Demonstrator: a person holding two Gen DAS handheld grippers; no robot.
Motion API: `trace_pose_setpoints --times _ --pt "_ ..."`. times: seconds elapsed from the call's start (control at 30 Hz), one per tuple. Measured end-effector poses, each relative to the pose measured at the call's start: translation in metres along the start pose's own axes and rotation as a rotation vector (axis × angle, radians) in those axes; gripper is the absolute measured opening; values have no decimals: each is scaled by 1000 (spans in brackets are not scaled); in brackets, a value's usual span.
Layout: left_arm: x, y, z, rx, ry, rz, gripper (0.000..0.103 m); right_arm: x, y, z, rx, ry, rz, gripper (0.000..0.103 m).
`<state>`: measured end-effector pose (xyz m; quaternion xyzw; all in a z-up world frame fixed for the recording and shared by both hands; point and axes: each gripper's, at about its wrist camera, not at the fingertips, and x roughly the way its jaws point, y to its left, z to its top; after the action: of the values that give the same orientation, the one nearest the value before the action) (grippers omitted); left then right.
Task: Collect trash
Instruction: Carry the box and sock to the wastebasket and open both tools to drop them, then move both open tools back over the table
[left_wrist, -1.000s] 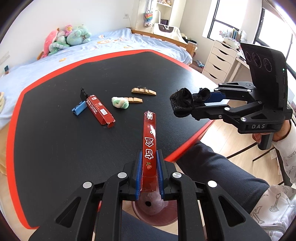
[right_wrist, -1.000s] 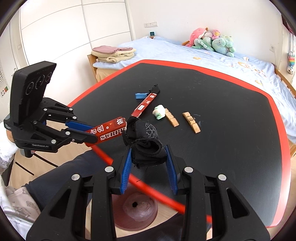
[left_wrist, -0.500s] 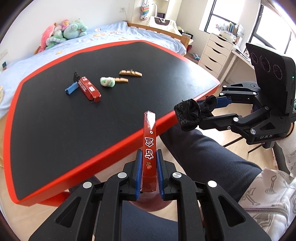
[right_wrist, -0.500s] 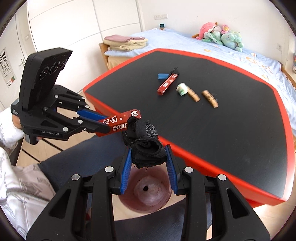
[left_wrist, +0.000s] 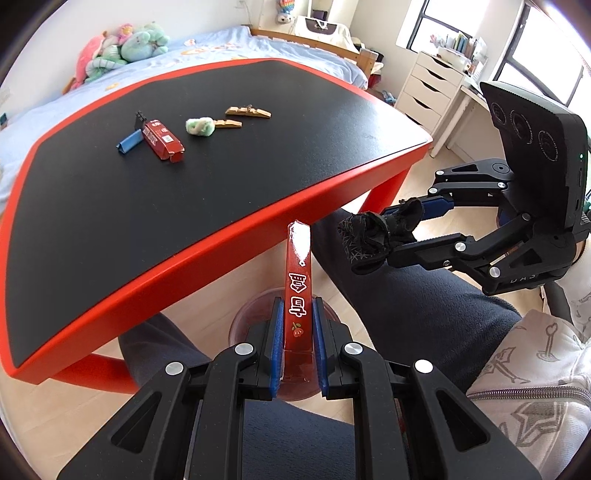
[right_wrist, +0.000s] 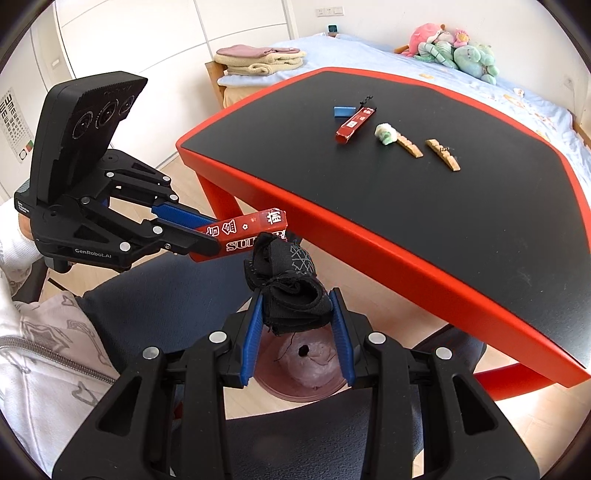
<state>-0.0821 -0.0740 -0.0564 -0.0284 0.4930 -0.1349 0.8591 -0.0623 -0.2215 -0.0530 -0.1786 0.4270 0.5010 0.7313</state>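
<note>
Clamping a red box (left_wrist: 298, 291), the left gripper (left_wrist: 297, 332) hangs over a bin (right_wrist: 306, 373); the right gripper (right_wrist: 297, 325) squeezes a black cloth (right_wrist: 288, 284) near the table (right_wrist: 424, 243).

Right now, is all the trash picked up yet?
Not yet. The left claw holds a red box and the right claw a black rag, both over the bin. Another box, wad, clips and sticks remain on the table.

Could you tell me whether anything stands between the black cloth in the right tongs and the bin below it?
Nothing visible does. The black cloth, held by the right tongs, hangs directly over the open pink bin with only air between them.
</note>
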Motion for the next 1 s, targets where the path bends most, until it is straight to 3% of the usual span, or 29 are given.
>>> trace_pose_setpoints --times 0.3,0.37,0.4,0.43,0.53,0.7,0.83,1.0 --pt "5 -2 1 6 9 -11 16 3 2 -1 0 12 12 38" --pt "6 -2 2 10 -1 -1 23 5 1 -1 -1 13 11 46" --pt "7 -1 3 5 -2 0 38 6 1 -2 0 14 10 53" --pt "8 1 3 -3 -7 0 56 7 1 -2 -1 14 6 70" --pt "8 5 3 -26 -20 -4 75 7 -1 -4 9 10 7 79" --pt "6 8 1 -41 -31 4 89 7 -4 -5 32 13 6 88" --pt "6 13 1 -66 -31 7 94 9 -6 -4 50 20 9 97" --pt "6 13 -1 -73 -30 9 94 10 -5 -4 63 23 7 98"
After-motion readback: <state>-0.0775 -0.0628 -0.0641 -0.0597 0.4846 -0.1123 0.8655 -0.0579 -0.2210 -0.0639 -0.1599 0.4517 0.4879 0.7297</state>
